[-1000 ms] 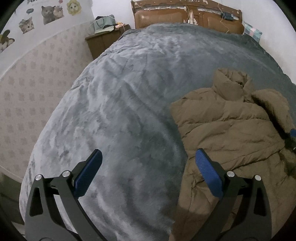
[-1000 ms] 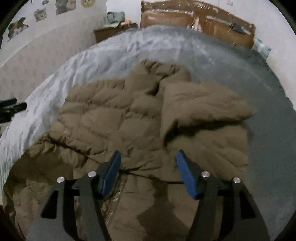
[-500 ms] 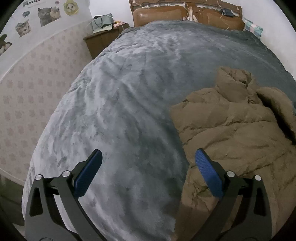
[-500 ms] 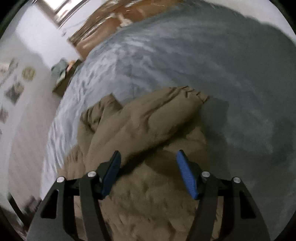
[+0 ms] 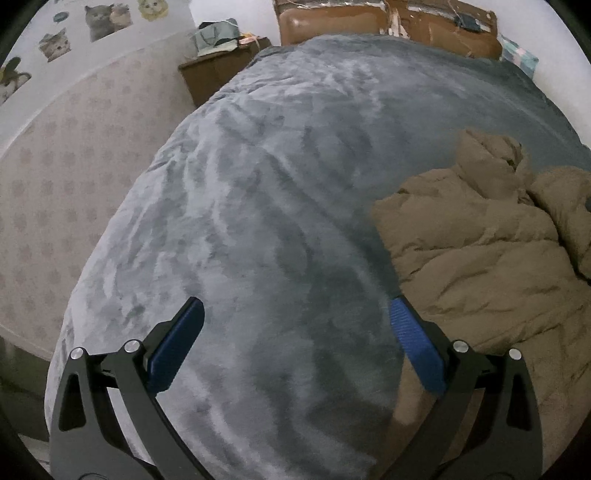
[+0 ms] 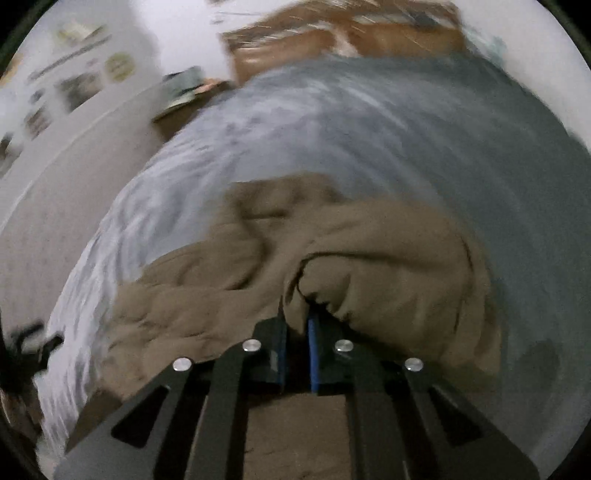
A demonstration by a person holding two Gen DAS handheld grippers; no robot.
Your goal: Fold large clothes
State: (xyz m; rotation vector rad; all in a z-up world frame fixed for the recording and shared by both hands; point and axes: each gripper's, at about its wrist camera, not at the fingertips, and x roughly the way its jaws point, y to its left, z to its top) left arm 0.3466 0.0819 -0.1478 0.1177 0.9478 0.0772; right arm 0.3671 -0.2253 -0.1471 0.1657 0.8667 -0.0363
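A brown quilted jacket point(image 5: 484, 254) lies crumpled on the grey blanket point(image 5: 280, 192) of a bed, at the right of the left wrist view. My left gripper point(image 5: 293, 343) hangs open over bare blanket, its right finger just at the jacket's left edge, nothing between the pads. In the blurred right wrist view the jacket point(image 6: 388, 266) fills the middle. My right gripper point(image 6: 297, 347) has its blue pads closed together on a fold of the jacket's fabric near the folded-over sleeve.
A brown headboard point(image 5: 384, 18) stands at the far end of the bed. A wooden nightstand point(image 5: 218, 70) with clutter sits at the back left, beside a patterned wall point(image 5: 55, 177) with cat stickers. The bed's left edge drops off near the wall.
My right gripper swung across the jacket and its jaws went from wide open to closed on the fabric. The left gripper drifted slightly and stayed open.
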